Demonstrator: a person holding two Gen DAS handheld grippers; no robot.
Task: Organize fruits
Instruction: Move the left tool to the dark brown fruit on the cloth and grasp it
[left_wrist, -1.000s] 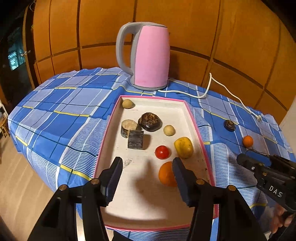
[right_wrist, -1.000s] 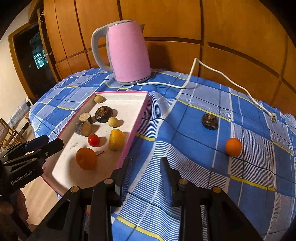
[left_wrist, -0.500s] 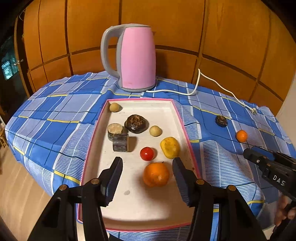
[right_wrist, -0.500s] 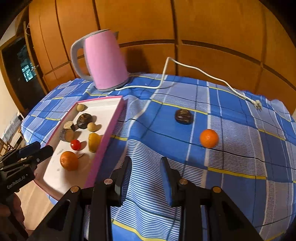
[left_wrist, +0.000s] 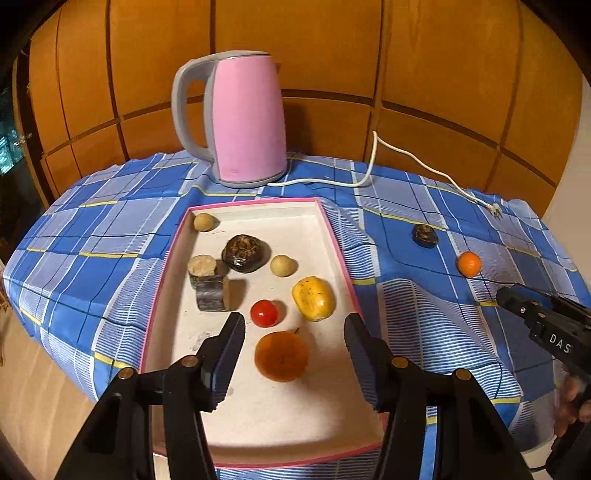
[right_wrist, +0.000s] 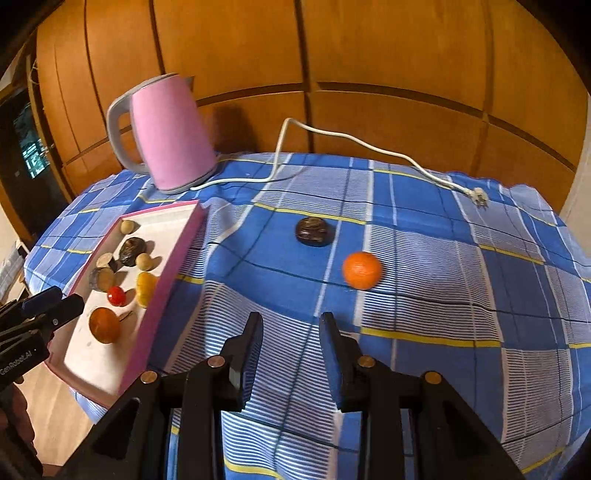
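Hovering above the near end of the pink-rimmed white rectangular tray (left_wrist: 334, 236), the left gripper (left_wrist: 294, 330) has its jaws spread wide and empty, a large orange fruit (left_wrist: 282, 356) lying between them on the tray floor. The tray's long axis runs away toward the pink electric kettle (left_wrist: 245, 118). Over the blue checked tablecloth (right_wrist: 424, 295) on the desk, the right gripper (right_wrist: 291, 334) hangs with jaws parted, holding nothing. A small round orange (right_wrist: 361, 270) and a dark brown wrinkled fruit (right_wrist: 312, 230) lie ahead of it, apart.
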